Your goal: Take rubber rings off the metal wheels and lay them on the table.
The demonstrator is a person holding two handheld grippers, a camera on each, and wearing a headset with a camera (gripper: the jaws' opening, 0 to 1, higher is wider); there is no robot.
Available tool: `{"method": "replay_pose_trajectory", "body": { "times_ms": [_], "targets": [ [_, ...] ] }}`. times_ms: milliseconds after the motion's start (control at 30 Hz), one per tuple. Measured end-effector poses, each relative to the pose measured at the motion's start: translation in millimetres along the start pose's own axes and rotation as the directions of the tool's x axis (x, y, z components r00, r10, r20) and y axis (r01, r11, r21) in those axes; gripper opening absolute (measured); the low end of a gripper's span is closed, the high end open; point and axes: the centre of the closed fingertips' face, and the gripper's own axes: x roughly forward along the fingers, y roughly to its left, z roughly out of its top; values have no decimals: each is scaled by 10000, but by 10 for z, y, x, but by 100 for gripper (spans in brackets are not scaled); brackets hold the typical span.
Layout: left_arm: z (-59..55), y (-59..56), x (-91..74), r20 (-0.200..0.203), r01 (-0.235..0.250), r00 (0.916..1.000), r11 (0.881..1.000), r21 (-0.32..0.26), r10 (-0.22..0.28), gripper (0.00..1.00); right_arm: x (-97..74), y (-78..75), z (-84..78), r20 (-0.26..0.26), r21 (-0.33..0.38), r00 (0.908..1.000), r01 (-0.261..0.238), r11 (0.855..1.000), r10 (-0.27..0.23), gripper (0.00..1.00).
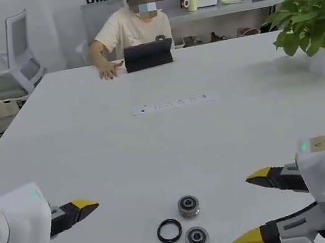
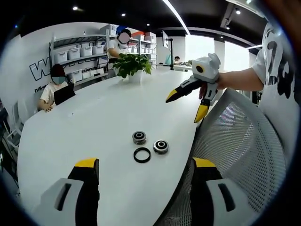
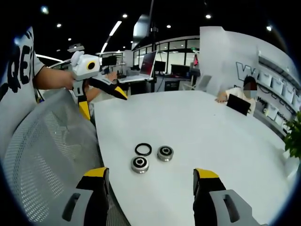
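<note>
Two small metal wheels (image 1: 189,206) (image 1: 197,239) lie near the table's front edge, each with a dark band around it. A loose black rubber ring (image 1: 169,231) lies flat just left of them. The same wheels (image 2: 139,137) (image 2: 161,146) and ring (image 2: 142,155) appear in the left gripper view, and the wheels (image 3: 165,152) (image 3: 140,164) and ring (image 3: 143,149) in the right gripper view. My left gripper (image 1: 110,234) (image 2: 146,162) is open and holds nothing, left of the parts. My right gripper (image 1: 251,208) (image 3: 151,171) is open too, on their right.
A seated person (image 1: 130,29) with a tablet (image 1: 148,55) is at the table's far end. A potted plant (image 1: 315,22) stands at the right edge. A paper strip (image 1: 173,103) lies mid-table. A mesh chair back (image 2: 240,150) stands at the near edge.
</note>
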Motion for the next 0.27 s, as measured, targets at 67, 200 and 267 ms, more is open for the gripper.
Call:
{"method": "replay_pose_trajectory", "body": {
  "times_ms": [67, 200, 267],
  "targets": [
    [-9, 0, -1, -16, -8, 10000, 10000, -10, 8, 78, -9, -8, -4, -3, -11, 10000, 28, 10000, -28, 72],
    [-35, 17, 3, -96, -68, 9999, 10000, 63, 68, 78, -37, -21, 12, 26, -54, 10000, 78, 10000, -78, 73],
    [-40, 18, 5, -111, -62, 9999, 10000, 55, 63, 78, -42, -32, 8, 43, -33, 9999, 103, 9999, -103, 73]
  ]
}}
